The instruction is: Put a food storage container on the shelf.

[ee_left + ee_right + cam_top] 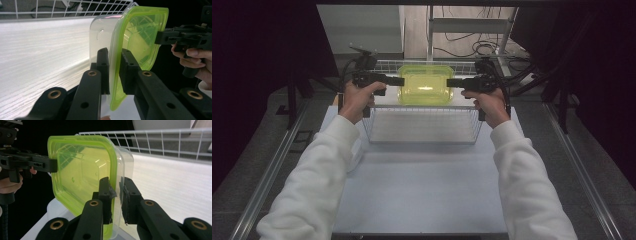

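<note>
Pale wood-grain table [422, 185] carries a white wire basket [424, 131] at its far end, with dark surroundings on both sides. Above the basket's far part, a clear container with a yellow-green lid [425, 84] is suspended between two grippers: the left gripper [398, 81] has its jaws clamped on the lid's rim at the container's left end, and the right gripper [451, 83] has its jaws clamped on the rim at the right end. Each gripper is held level by a hand in a white sleeve [312, 190].
</note>
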Demonstrator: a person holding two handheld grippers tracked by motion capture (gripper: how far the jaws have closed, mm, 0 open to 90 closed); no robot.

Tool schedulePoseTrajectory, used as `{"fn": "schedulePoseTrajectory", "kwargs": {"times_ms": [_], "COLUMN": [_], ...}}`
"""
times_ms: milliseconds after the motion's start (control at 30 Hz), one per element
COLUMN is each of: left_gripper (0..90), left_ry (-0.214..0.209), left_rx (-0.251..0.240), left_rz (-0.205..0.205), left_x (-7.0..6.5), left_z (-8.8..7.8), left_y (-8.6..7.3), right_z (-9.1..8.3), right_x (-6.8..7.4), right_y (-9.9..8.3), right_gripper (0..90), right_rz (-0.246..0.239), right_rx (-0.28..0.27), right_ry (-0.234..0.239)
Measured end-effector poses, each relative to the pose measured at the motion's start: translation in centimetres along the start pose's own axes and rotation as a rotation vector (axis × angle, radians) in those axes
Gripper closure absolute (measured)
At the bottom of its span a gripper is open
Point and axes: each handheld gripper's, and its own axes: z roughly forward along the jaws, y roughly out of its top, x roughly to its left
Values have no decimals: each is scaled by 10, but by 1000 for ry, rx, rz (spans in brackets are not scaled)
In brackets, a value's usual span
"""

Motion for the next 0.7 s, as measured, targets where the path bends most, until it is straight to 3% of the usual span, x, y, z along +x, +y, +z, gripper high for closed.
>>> {"fn": "schedulePoseTrajectory", "kwargs": {"times_ms": [200,367,433,500,700], "left_gripper": [795,795,794,792,766], "left_ry": [-36,-34,-42,-52,-60], "left_rx": [-2,4,6,-6,-12], "left_rz": [-64,-135,-167,-211,-283], "left_x": [15,24,29,34,47], "left_z": [8,13,16,20,31], "left_y": [5,14,17,19,21], "right_z": [9,17,21,22,34], "right_x": [-10,-16,-22,-24,-37], "right_y": [3,9,13,14,20], "right_gripper": [786,777,768,764,736], "right_rz": [56,121,174,192,311], "right_rx": [12,22,33,39,70], "right_ry": [7,13,18,20,24]}}
